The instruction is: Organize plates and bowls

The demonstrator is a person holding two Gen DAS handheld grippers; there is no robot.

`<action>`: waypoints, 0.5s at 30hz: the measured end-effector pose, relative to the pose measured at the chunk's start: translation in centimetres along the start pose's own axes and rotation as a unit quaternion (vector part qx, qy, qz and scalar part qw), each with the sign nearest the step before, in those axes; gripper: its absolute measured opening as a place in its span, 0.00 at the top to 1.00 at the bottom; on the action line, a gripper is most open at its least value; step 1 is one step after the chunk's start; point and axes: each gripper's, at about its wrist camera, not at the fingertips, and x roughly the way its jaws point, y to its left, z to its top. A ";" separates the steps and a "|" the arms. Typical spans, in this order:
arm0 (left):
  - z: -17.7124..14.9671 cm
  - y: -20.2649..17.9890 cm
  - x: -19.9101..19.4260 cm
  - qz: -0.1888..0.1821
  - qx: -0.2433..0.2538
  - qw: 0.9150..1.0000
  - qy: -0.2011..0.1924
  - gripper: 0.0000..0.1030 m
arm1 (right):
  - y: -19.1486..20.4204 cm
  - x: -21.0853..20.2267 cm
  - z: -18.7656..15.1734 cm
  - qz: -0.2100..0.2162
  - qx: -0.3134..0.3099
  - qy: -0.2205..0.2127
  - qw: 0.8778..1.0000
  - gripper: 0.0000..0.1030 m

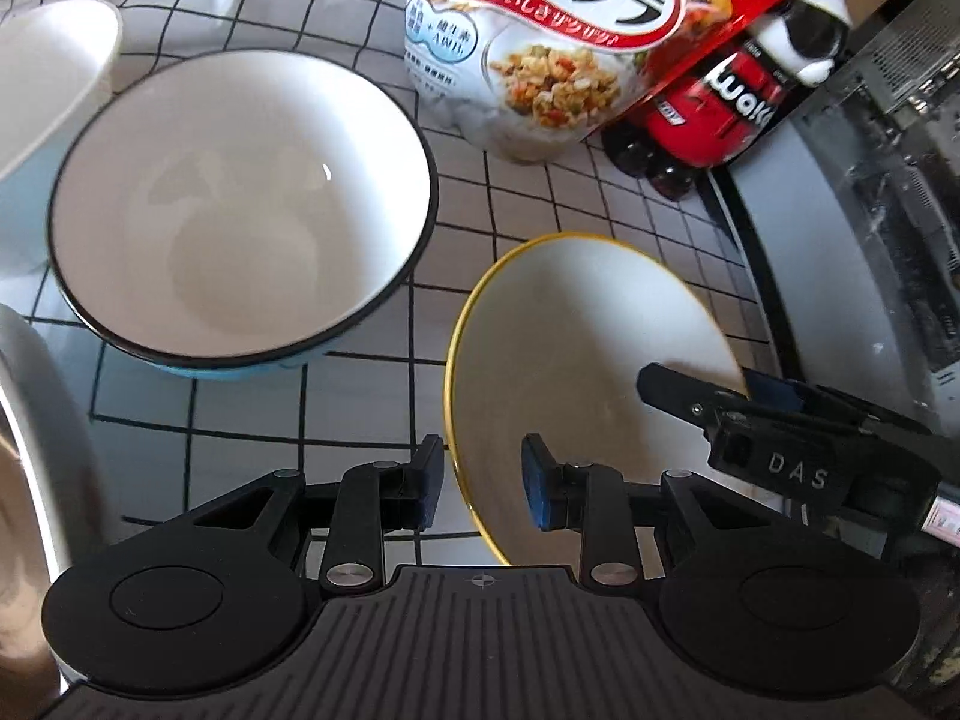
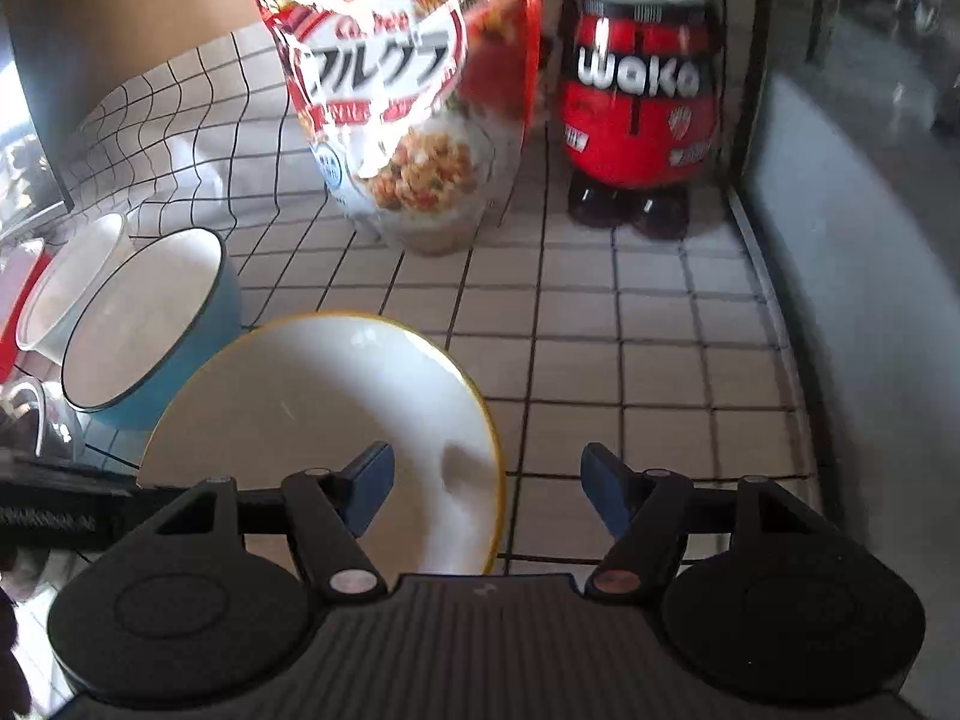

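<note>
A white dish with a yellow rim (image 1: 576,348) sits on the tiled counter (image 1: 372,396), just right of a blue bowl (image 1: 240,198) that has a black rim and a white inside. My left gripper (image 1: 483,483) straddles the dish's left rim. One pad is close outside the rim, and the other stands over the inside with a visible gap. My right gripper (image 2: 489,483) is open across the right rim of the dish (image 2: 312,396), one finger over the inside and one outside. One of its fingers (image 1: 678,387) shows over the dish's right edge. The blue bowl (image 2: 150,324) stands empty.
A white cup (image 1: 48,78) stands behind the blue bowl. At the back are a cereal bag (image 2: 408,120) and a red figure-shaped bottle (image 2: 642,102). A grey raised ledge (image 2: 852,300) bounds the counter on the right. A glass mug (image 2: 36,420) sits at the far left.
</note>
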 end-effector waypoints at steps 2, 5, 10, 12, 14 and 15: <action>-0.4 -0.1 0.1 0.004 -0.001 1.000 0.002 0.78 | -0.3 0.9 -0.1 0.025 0.012 0.017 0.999 0.40; -0.9 0.0 -0.6 0.003 0.002 1.000 0.004 0.80 | -0.1 1.3 -0.4 0.038 0.019 0.023 0.999 0.41; -0.8 0.1 -2.2 0.002 0.016 1.000 0.002 0.82 | 1.8 1.1 -0.9 0.052 0.006 0.022 0.998 0.42; -0.9 0.2 -2.8 0.013 0.029 0.999 0.002 0.82 | 2.4 0.9 -1.1 0.051 0.001 0.025 0.998 0.42; -1.3 0.8 -3.6 0.015 0.032 0.999 0.009 0.82 | 3.1 0.8 -1.6 0.055 0.006 0.030 0.998 0.41; -1.5 1.1 -3.9 0.016 0.032 0.999 0.012 0.82 | 3.8 0.6 -2.0 0.056 0.003 0.034 0.998 0.41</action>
